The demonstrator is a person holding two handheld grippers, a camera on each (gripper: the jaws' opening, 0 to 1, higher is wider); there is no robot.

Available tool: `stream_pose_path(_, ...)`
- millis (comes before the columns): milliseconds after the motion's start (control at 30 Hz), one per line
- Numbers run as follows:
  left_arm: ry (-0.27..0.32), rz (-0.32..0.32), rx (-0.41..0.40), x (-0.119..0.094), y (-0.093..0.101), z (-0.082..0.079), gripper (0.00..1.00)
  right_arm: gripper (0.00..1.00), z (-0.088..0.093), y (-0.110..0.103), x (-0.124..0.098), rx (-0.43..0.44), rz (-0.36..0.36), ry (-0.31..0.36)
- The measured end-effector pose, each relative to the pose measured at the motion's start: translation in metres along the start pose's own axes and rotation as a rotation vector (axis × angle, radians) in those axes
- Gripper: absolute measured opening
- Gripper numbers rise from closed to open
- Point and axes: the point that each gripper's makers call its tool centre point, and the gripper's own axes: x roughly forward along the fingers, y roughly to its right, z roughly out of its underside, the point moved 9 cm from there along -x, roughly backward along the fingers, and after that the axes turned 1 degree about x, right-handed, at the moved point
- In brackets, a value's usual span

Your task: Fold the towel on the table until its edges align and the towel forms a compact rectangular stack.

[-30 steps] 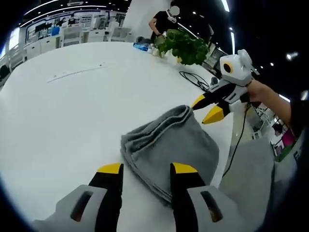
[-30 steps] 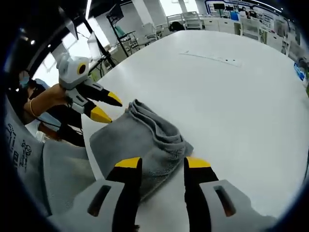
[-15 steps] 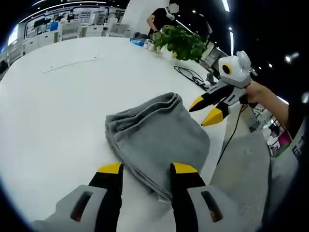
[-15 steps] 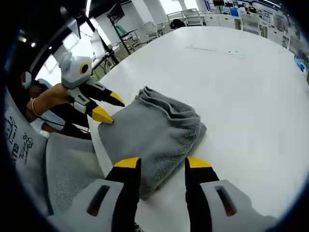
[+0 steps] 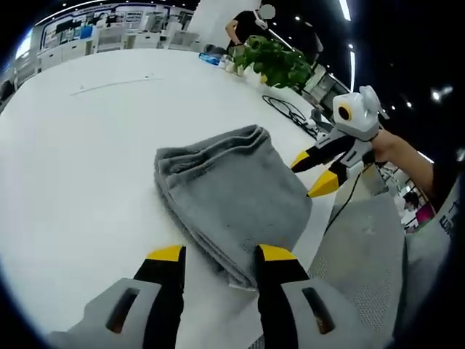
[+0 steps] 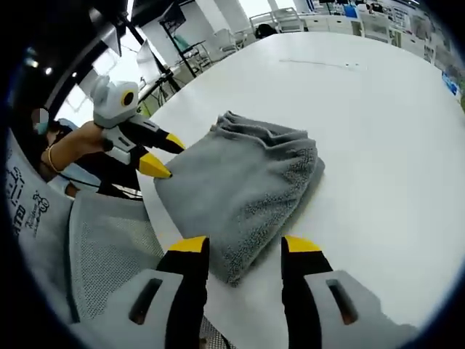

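Note:
A grey towel (image 5: 229, 196), folded into a thick rectangular stack, lies on the white table (image 5: 87, 145) close to its near edge. My left gripper (image 5: 221, 254) is open, hovering over the stack's near corner with nothing gripped. My right gripper (image 5: 312, 174) comes in from the right, open, its yellow tips just off the towel's right edge. In the right gripper view the towel (image 6: 243, 189) shows its layered fold at the far end. There my right gripper (image 6: 245, 246) stands open above the near edge, and the left gripper (image 6: 163, 155) is open by the towel's left corner.
A potted plant (image 5: 276, 65) and a black cable (image 5: 290, 113) lie at the table's far right. A person (image 5: 243, 29) stands behind the plant. A grey mesh chair (image 5: 363, 262) sits just past the table edge, also seen as the chair (image 6: 109, 247).
Both views have shifted, and the towel now sits higher and flatter in them. The right gripper has slid from the towel's folded far corner back along its side edge. Both jaws stay open.

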Motion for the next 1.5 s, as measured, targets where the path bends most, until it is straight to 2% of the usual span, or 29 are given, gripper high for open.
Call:
stream_pose_path(733,-0.026,0.046,-0.075,0.018,-0.006,0.016,0.39,0.38,0.017,0.007,0.020,0.094,-0.009,-0.010)
stream_pose_path(900,-0.031,0.076,-0.062,0.023,-0.006,0.017,0.34,0.35,0.017,0.006,0.023,0.101,-0.027,-0.008)
stream_pose_path(1167,-0.022,0.084,-0.037,0.025,-0.005,0.017,0.32,0.31,0.016,0.006,0.026,0.083,-0.040,-0.003)
stream_pose_path(1500,-0.015,0.058,0.004,0.026,-0.002,0.017,0.29,0.29,0.013,0.005,0.028,0.066,-0.027,-0.017)
